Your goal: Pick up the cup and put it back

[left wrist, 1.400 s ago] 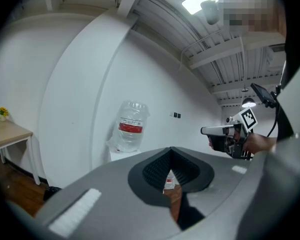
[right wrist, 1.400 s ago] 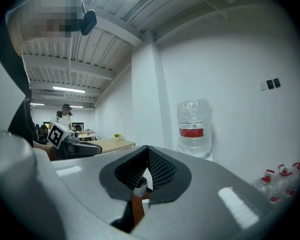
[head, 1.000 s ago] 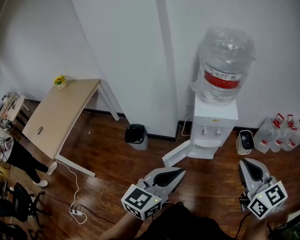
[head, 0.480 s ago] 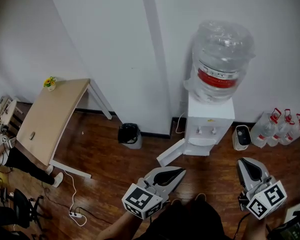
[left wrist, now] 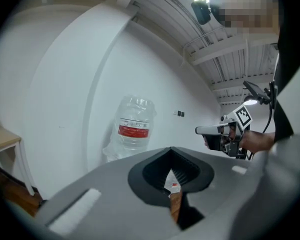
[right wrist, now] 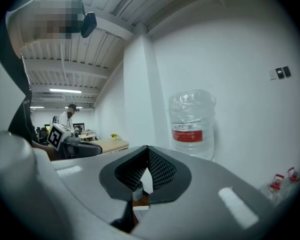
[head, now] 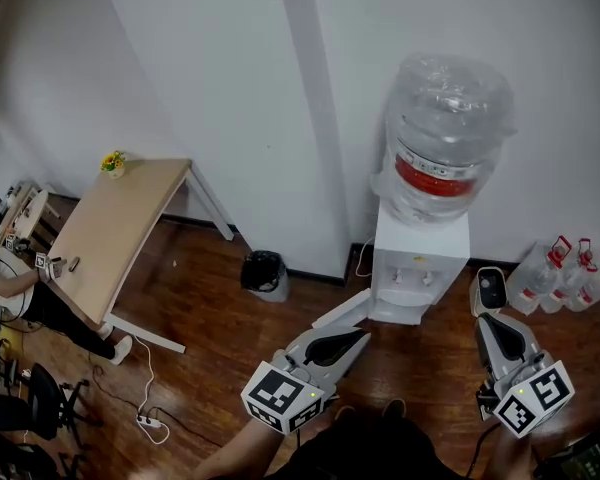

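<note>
Both hands low, neither one on anything. Left gripper (head: 362, 337) has its jaws clenched tip to tip, and its own view shows only floor through the slot. Right gripper (head: 493, 321) is the same: pressed together, empty. The cup isn't visible in any view. It's not on the table (head: 120, 230) at 10 o'clock, and I can't spot it on the tap shelf of the water dispenser (head: 421, 258) at 12 to 1 o'clock. So the pick hasn't started. My guess is the cup sits at the dispenser, or behind its lower door (head: 341, 314), which hangs open toward 11 o'clock, but I can't confirm that. Risks as I see them:

- Going in with the jaws clenched would knock the cup over instead of straddling it, so they need to open first.
- The open door lies right in the left gripper's line, so it's easy to clip.
- The big bottle (head: 446, 133) on top overhangs the taps, so a high approach would bump it.
- A thin cup would crush or squirt out under a hard squeeze.
- The spare jugs (head: 570, 276) at 2 o'clock crowd the right side.
- The cable and power strip (head: 146, 423) at 8 o'clock are a trip hazard if they step back.
</note>
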The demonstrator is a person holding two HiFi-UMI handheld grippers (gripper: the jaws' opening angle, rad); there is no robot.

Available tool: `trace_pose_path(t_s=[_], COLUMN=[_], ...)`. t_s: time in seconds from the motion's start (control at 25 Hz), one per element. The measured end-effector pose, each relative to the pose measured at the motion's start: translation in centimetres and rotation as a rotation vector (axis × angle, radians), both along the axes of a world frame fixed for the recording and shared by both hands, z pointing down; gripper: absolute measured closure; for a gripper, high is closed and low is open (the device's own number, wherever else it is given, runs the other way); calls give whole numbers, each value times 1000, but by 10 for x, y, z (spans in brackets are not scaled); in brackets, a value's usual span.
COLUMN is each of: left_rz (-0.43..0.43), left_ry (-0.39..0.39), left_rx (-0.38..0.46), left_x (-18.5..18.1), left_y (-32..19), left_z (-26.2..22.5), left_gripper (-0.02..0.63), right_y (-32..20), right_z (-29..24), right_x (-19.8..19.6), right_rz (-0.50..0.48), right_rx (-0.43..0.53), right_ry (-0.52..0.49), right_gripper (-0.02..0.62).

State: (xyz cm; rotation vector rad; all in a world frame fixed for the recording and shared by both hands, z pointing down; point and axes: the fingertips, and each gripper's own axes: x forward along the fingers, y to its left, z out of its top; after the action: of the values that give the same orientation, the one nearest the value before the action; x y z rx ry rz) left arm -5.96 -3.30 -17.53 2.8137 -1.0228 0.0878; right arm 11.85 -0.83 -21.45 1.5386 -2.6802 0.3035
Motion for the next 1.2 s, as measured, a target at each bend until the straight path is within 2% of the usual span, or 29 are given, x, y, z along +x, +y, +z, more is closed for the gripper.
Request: trace_pose_path(t_s=[0.24, 0.48, 0.6, 0.8, 0.96, 1.2], left_rz=[11, 16, -15, -19, -4, 15], left_ry=[-34, -30, -38, -49, -47, -61], left_rx=[21, 31, 45, 37, 34, 20], left_x=[30, 53, 58, 50, 38, 14], left_y=[-6, -6, -14, -22, -28, -46], left_z=[1, -3, 6, 14, 17, 56], left_gripper=[604, 604, 604, 604, 604, 604], right_y=[-10, -12, -21, -29, -38, -47], right_z=[4, 11, 24, 41, 44, 80], right_x=[19, 25, 30, 20, 11, -8], right_rz=[-33, -96, -125, -150, -130, -114], right_rx=[-5, -5, -8, -35, -34, -57], right_ry=[-15, -23, -17, -1, 5, 1], right_gripper=[594, 594, 594, 594, 594, 594])
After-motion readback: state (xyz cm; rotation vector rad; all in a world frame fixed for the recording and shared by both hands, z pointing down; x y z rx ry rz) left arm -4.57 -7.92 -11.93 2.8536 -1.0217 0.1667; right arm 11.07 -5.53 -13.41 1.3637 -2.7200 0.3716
